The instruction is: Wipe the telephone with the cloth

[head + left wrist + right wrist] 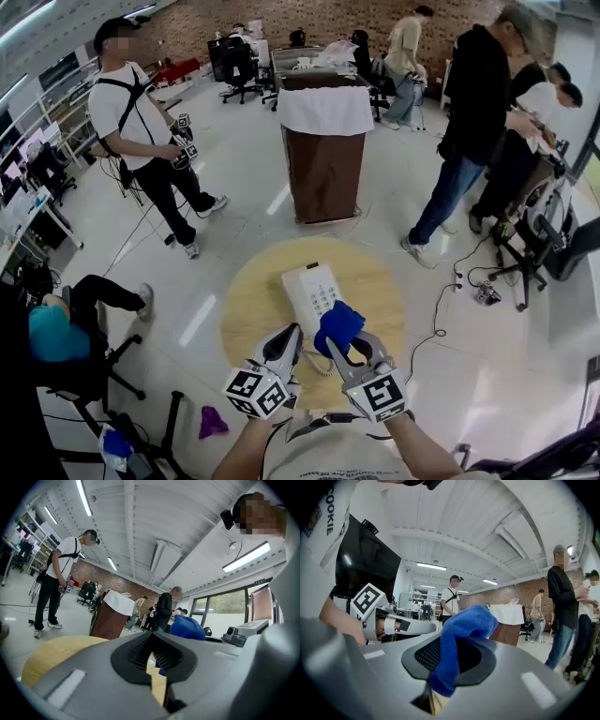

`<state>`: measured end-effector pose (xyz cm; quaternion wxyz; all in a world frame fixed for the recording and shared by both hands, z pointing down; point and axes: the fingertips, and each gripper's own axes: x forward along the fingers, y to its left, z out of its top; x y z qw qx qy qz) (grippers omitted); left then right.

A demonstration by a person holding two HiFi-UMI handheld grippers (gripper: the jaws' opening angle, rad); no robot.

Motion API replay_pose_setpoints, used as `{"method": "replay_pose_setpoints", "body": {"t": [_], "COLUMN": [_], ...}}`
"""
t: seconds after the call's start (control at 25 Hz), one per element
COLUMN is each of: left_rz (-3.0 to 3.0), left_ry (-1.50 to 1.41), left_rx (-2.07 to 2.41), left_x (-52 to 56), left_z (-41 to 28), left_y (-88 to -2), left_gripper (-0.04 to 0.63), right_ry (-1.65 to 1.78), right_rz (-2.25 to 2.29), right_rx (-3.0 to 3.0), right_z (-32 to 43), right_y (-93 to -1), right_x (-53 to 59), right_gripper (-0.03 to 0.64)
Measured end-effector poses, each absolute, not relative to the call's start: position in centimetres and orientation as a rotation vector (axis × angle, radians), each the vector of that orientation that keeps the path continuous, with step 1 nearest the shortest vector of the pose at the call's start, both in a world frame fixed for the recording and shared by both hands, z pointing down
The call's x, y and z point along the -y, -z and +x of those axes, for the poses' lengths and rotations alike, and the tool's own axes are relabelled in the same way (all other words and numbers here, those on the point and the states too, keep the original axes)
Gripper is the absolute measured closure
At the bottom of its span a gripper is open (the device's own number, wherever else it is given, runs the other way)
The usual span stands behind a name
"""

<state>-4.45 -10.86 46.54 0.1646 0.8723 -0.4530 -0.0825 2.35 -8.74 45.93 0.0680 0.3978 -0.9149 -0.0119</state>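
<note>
The main risk is the telephone (309, 295) sliding. It lies loose on the round wooden worktop (248, 314), and nothing holds it. The left gripper (289, 336) is pressed together on nothing and sits just beside the telephone's near edge, not on it. A firm stroke could push the set across the worktop or skew it. A coiled cord (324, 364) trails from its near side between the two grippers, and a jaw could snag it and drag the set along.

The second risk is losing the cloth (464, 625). The right gripper (343, 345) pinches the blue cloth by one fold only. Most of it bulges free above the jaws, so rubbing over raised keys could tug it out. The hard jaw tips could also meet the plastic before the cloth does.

The telephone is a white desk set that lies flat, face up, near the middle of the worktop and just beyond both grippers. Its grid of pale buttons shows clearly, and there is a small dark mark at the far end. In the head view the cloth overlaps the set's near right corner; I cannot tell whether it touches. No dirt shows at this size.
</note>
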Motion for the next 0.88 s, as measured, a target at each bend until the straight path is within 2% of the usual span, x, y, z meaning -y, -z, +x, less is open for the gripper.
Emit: {"method": "replay_pose_setpoints", "body": {"t": [0.88], "left_rz": [2.569], "left_ry": [0.166], "left_rx": [1.401], "left_x": [4.5], "left_z": [-0.1], "left_y": [-44.6], "left_gripper": [0.595], "right_ry": [0.009], "right_rz": [1.179], "right_rx": [2.785], "right_z": [5.0], "right_y": [-45.0], "right_x": [4.4], "right_gripper": [0.548]}}
